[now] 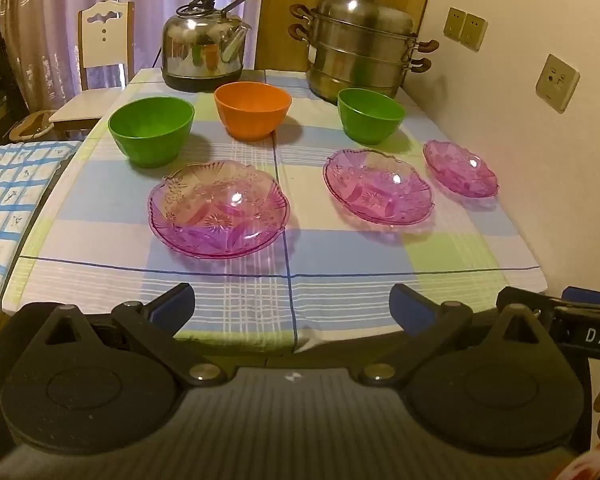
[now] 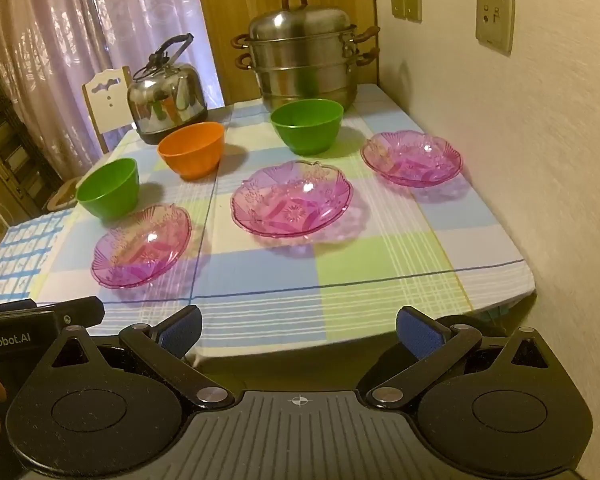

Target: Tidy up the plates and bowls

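Right, biggest first: the table [image 1: 340,280] fills both views, under a checked cloth of blue, green and white squares, its far end reaching a wooden panel and its right side running along the wall. Over at the far right corner stands the tiered steel steamer pot [image 1: 360,46], lid on, and to its left sits the shiny kettle [image 1: 204,54], handle raised. Behind the kettle, off the table's left corner, a white chair [image 1: 104,36] waits in front of the curtains.

Now the plates! Three pink glass plates form the nearer row: the left pink plate [image 1: 219,209] lies near the middle seam of the cloth, the middle pink plate [image 1: 378,186] is well apart to its right, and the right pink plate [image 1: 460,168] lies just beside that one, closest to the wall. All three lie flat and separate, none stacked.

Behind them, a row of bowls, all upright: the left green bowl [image 1: 151,130], the orange bowl [image 1: 253,109] in front of the kettle, and the right green bowl [image 1: 370,114] in front of the steamer.

And the tools: the left gripper [image 1: 292,304] hovers at the near table edge, blue pads spread wide, holding nothing. Same story for the right gripper [image 2: 299,330], jaws wide apart and empty, held beside its partner.
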`<state>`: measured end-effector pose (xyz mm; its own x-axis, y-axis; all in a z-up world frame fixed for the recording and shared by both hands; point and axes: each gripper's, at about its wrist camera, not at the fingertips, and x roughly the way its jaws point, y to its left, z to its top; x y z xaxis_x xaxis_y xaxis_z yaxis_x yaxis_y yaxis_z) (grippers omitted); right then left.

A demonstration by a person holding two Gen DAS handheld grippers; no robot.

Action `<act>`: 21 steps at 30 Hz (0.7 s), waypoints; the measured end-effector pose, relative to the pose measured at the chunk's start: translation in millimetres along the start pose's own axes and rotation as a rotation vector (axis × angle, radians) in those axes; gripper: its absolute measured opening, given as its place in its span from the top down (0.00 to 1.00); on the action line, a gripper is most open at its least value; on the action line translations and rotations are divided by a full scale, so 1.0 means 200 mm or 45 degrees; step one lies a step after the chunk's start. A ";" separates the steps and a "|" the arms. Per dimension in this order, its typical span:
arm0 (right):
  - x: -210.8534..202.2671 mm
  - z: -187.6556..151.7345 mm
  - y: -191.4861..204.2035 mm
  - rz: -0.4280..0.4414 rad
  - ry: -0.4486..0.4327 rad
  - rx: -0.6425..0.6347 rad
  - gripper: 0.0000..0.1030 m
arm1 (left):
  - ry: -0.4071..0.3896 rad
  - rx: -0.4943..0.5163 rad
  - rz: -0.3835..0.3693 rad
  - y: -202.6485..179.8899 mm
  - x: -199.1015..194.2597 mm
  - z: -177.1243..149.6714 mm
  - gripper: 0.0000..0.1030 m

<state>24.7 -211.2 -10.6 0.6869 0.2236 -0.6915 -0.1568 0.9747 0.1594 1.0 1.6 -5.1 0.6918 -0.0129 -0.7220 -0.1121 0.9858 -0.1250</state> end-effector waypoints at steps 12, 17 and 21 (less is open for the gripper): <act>0.00 0.00 0.01 0.013 -0.019 0.012 0.00 | -0.058 -0.018 0.020 0.01 -0.04 0.02 0.00; 0.00 0.01 0.02 0.020 -0.031 0.007 0.00 | -0.065 -0.025 0.018 0.01 -0.04 0.02 0.00; 0.00 0.01 0.02 0.021 -0.034 0.006 0.00 | -0.068 -0.023 0.019 0.01 -0.04 0.02 0.00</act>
<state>24.6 -208.0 -8.5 0.7028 0.2393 -0.6699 -0.1648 0.9709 0.1740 -2.6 3.4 3.7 0.7272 0.0114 -0.6863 -0.1353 0.9826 -0.1271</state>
